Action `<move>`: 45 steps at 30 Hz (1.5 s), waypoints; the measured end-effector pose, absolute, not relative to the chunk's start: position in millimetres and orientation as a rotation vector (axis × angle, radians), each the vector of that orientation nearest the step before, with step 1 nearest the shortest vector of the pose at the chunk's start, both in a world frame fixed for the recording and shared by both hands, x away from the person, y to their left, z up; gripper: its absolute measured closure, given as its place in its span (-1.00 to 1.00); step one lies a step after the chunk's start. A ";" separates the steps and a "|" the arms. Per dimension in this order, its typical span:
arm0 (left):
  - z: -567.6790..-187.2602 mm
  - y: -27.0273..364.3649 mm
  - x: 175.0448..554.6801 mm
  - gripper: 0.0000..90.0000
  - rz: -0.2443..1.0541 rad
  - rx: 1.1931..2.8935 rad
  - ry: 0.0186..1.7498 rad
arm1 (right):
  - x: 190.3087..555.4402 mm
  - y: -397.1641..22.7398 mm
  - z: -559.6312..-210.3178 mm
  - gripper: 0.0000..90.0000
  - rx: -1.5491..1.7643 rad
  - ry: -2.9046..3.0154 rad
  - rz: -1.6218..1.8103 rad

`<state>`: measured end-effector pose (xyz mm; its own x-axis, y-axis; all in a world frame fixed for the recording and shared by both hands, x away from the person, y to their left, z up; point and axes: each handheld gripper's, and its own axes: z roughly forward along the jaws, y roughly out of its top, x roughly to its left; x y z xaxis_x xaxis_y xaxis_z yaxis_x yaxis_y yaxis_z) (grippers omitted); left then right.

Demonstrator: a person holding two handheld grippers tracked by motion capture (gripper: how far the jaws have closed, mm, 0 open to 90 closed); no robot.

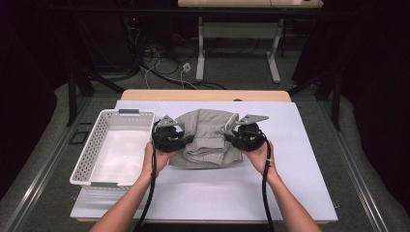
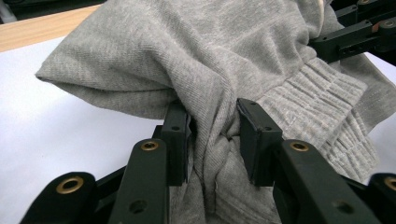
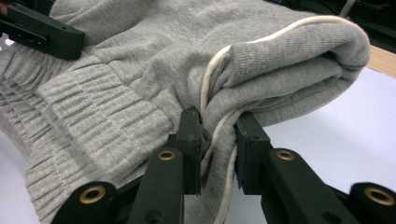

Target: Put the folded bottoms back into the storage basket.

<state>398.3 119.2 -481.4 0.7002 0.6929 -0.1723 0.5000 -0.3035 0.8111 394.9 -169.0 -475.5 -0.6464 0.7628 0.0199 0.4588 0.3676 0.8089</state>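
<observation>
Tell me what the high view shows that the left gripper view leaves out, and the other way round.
High view alone: the white basket left of the grey garment, the person's forearms, and the floor cables beyond the table.

Left gripper view alone: the left gripper close up, jaws pinching a bunched fold.

Both: the garment's ribbed waistband, the white table cover, and the right gripper clamped on the far side.

The grey garment (image 1: 209, 137) is soft, matt knitted cloth with ribbed cuffs, lying on a smooth white sheet (image 1: 270, 183); the basket (image 1: 92, 150) looks like perforated white plastic
</observation>
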 end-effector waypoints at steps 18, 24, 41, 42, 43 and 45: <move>-474.9 125.4 395.2 0.48 0.260 1.973 0.915 | 391.1 -164.2 -470.4 0.66 1.043 2.277 1.190; -472.1 129.1 393.2 0.48 0.265 1.974 0.914 | 389.9 -160.8 -470.2 0.66 1.030 2.279 1.199; -467.3 140.7 387.4 0.49 0.277 1.961 0.915 | 387.0 -150.3 -470.5 0.67 1.005 2.292 1.210; -466.9 140.9 386.8 0.48 0.275 1.956 0.922 | 386.5 -149.4 -470.4 0.67 1.004 2.294 1.211; -466.4 141.7 386.8 0.49 0.278 1.955 0.918 | 386.3 -148.6 -470.4 0.67 0.998 2.297 1.211; -465.7 143.1 386.5 0.49 0.278 1.954 0.920 | 386.1 -147.4 -470.5 0.68 0.990 2.298 1.211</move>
<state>386.5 143.1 -465.7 0.6942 0.7001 -0.1675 0.4906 -0.2898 0.8218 386.1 -147.4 -470.5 -0.6898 0.7239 0.0075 0.4155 0.3874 0.8230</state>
